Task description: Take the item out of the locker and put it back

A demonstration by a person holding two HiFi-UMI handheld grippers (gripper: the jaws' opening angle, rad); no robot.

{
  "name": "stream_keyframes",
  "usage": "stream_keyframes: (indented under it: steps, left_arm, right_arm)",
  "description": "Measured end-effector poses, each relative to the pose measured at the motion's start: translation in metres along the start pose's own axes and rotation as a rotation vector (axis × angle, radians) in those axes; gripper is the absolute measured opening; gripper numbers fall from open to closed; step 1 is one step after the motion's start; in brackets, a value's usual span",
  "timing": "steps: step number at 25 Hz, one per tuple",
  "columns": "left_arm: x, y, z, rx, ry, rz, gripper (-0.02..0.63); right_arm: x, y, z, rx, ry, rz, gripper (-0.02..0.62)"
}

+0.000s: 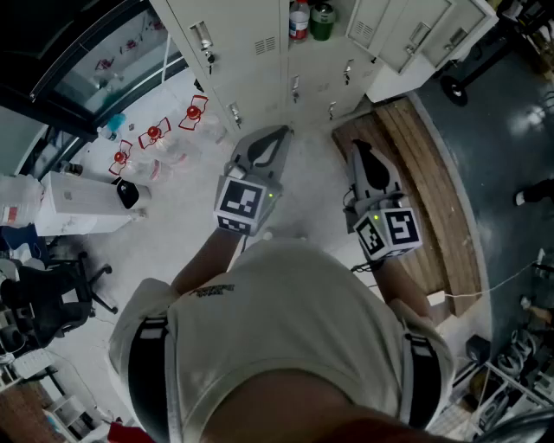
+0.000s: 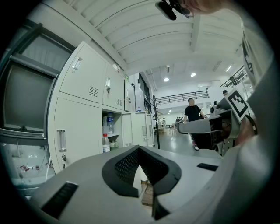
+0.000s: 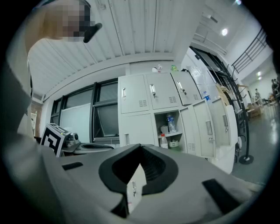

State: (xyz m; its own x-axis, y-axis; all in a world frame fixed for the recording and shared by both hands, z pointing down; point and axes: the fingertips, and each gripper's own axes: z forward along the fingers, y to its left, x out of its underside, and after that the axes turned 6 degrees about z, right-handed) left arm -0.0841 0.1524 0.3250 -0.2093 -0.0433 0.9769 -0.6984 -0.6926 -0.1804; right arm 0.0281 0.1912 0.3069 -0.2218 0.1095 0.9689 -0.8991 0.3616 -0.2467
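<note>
The left gripper (image 2: 140, 148) and right gripper (image 3: 140, 147) both had jaws closed on nothing, facing the open locker (image 3: 159, 120), where a clear bottle (image 3: 169, 123) stood above a red-capped bottle (image 3: 163, 141).

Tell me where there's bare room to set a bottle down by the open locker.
Bare: the wooden platform right of the right hand-held gripper; pale floor left of the left hand-held gripper. Crowded: the open locker, holding bottles, and the red clutter.

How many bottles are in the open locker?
2, both in the open locker: a clear bottle on top, a red-capped bottle below it. Others may be hidden behind.
</note>
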Motion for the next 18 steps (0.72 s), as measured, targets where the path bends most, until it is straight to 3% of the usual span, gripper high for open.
stream_keyframes:
  steps: [18]
  left_arm:
    - [0.006, -0.006, 0.016, 0.038, 0.019, 0.002, 0.014]
  right_arm:
    - [0.009, -0.014, 0.005, 0.024, 0.021, 0.023, 0.003]
